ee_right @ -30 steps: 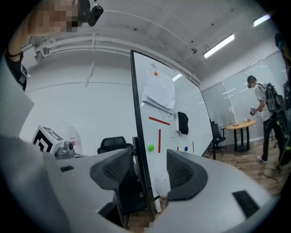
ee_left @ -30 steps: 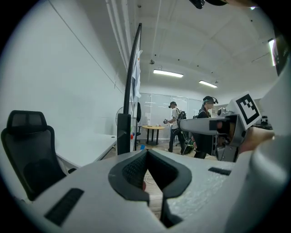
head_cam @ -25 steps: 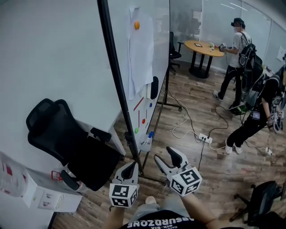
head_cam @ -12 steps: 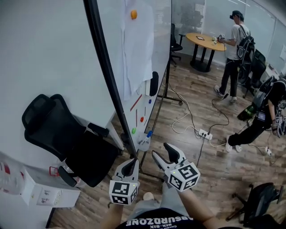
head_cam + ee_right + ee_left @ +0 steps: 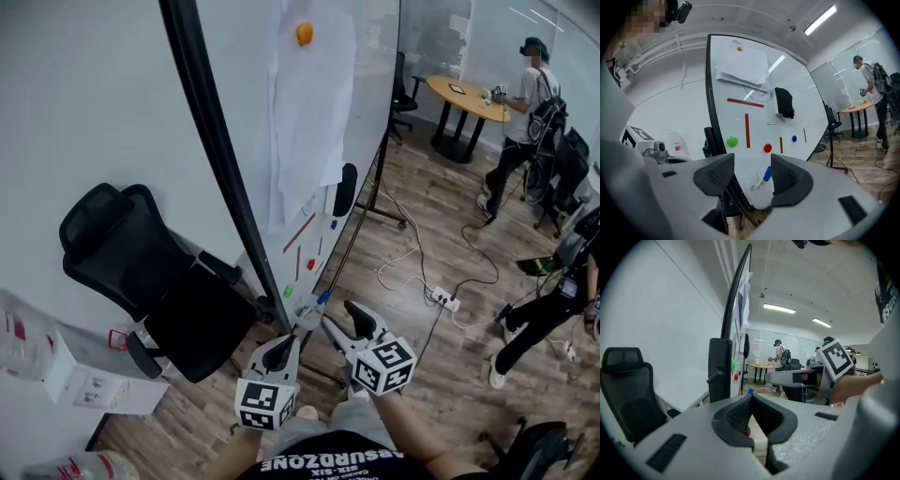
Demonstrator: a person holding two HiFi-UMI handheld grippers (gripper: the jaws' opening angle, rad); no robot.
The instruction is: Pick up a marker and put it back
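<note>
A blue-capped marker (image 5: 767, 173) stands in a clear cup (image 5: 759, 194) at the bottom edge of the whiteboard (image 5: 754, 108). In the head view the marker (image 5: 322, 297) and cup (image 5: 307, 315) sit just beyond both grippers. My right gripper (image 5: 752, 168) is open, short of the cup, and the marker shows in the gap between its jaws; in the head view this gripper (image 5: 339, 317) is right of the cup. My left gripper (image 5: 751, 398) is shut with nothing in it and hangs lower left (image 5: 284, 345). The marker's blue cap (image 5: 749, 391) peeks over its tips.
The board carries papers (image 5: 305, 103), a black eraser (image 5: 345, 189), red strips and coloured magnets. A black office chair (image 5: 141, 272) stands left of the board's frame. White boxes (image 5: 56, 380) sit far left. Cables and a power strip (image 5: 442, 300) lie on the wood floor; people stand far right.
Both grippers have come closer to the cup at the board's bottom edge. The right stays open and the left stays shut.
</note>
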